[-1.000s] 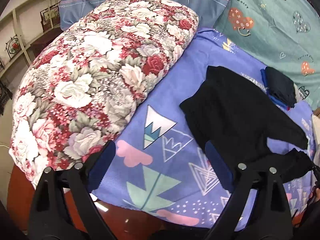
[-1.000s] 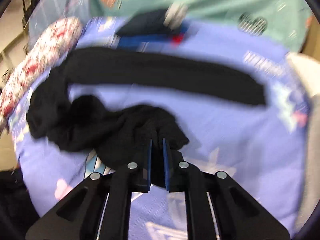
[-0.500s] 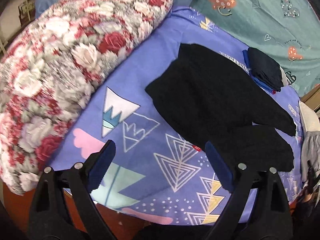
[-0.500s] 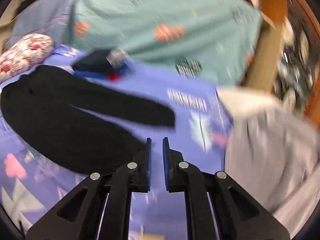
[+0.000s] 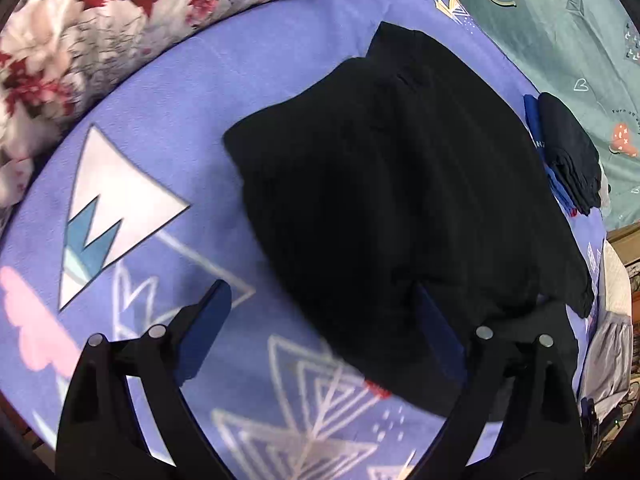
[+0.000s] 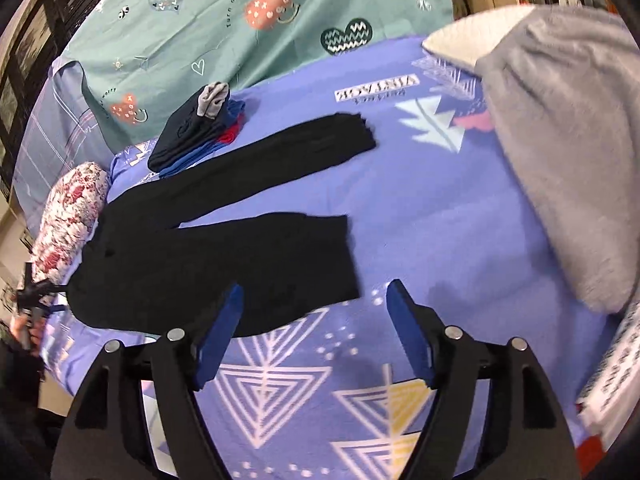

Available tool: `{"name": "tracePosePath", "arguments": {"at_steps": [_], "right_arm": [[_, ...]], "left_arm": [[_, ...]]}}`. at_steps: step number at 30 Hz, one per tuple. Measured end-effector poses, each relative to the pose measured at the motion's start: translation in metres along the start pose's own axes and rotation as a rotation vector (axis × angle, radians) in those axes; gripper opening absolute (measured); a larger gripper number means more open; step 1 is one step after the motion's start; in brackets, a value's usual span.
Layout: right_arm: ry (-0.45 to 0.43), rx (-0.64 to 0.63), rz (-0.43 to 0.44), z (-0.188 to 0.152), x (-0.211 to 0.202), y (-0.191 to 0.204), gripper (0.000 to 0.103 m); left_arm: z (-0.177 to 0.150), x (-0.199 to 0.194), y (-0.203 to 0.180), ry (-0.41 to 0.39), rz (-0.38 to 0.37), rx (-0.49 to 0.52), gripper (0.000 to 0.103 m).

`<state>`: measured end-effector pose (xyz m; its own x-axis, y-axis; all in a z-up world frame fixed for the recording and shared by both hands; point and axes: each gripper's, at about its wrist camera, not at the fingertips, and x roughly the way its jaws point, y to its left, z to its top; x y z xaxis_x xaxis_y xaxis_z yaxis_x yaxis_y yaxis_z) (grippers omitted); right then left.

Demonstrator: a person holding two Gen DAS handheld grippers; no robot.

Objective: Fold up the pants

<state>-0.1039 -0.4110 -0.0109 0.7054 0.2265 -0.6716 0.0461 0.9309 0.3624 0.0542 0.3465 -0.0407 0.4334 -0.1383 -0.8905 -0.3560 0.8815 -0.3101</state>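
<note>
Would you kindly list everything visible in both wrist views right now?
pants: one, black, spread flat on the sheet, legs apart
sheet: one, blue with triangles, under everything
folded clothes: one stack, navy, blue, red, grey on top, beyond the pants
floral pillow: one, red and white, at the waist end
green cover: one, heart print, behind
grey blanket: one, beside the leg ends
left gripper: open, over the pants' edge
right gripper: jaws just opened, empty

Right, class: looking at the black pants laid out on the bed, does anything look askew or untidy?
Yes. The black pants lie flat on the purple sheet, but the two legs splay apart in a V rather than lying together, and the far leg's cuff looks ragged. Otherwise nothing stands out.
</note>
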Motion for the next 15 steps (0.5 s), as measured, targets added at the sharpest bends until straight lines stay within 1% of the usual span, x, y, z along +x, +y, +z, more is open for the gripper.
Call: {"name": "tracePosePath", "arguments": {"at_steps": [2, 3, 4, 6, 8, 9, 10, 11, 12, 13, 14, 15], "right_arm": [[0.029, -0.002, 0.002, 0.001, 0.008, 0.006, 0.075], [0.038, -0.001, 0.011, 0.001, 0.011, 0.009, 0.075], [0.054, 0.001, 0.012, 0.002, 0.017, 0.011, 0.075], [0.086, -0.001, -0.036, 0.004, 0.031, 0.014, 0.075], [0.101, 0.010, -0.062, 0.007, 0.043, 0.014, 0.075], [0.113, 0.010, -0.084, 0.009, 0.052, 0.014, 0.075], [0.137, 0.011, -0.119, 0.012, 0.063, 0.013, 0.075], [0.158, 0.022, -0.129, 0.012, 0.069, 0.013, 0.075], [0.195, 0.041, -0.117, 0.013, 0.079, 0.012, 0.076], [0.214, 0.033, -0.127, 0.013, 0.085, 0.014, 0.067], [0.213, 0.007, -0.142, 0.015, 0.087, 0.018, 0.054], [0.222, -0.010, -0.128, 0.015, 0.088, 0.022, 0.023]], "left_arm": [[0.005, 0.008, -0.005, -0.008, -0.011, -0.010, 0.092], [0.008, 0.013, -0.007, -0.010, -0.017, -0.019, 0.091], [0.009, 0.019, -0.008, -0.011, -0.012, -0.027, 0.090], [0.009, 0.022, -0.014, -0.037, 0.024, -0.007, 0.090], [0.009, 0.024, -0.022, -0.043, 0.050, 0.025, 0.087], [0.007, 0.024, -0.027, -0.050, 0.071, 0.049, 0.077], [0.005, 0.024, -0.031, -0.055, 0.084, 0.065, 0.062], [0.003, 0.023, -0.033, -0.059, 0.083, 0.077, 0.053], [0.002, 0.022, -0.033, -0.053, 0.061, 0.079, 0.031], [0.001, 0.022, -0.032, -0.043, 0.029, 0.071, 0.021], [0.000, 0.020, -0.031, -0.045, 0.019, 0.067, 0.020], [-0.001, 0.018, -0.034, -0.057, 0.023, 0.073, 0.018]]}}
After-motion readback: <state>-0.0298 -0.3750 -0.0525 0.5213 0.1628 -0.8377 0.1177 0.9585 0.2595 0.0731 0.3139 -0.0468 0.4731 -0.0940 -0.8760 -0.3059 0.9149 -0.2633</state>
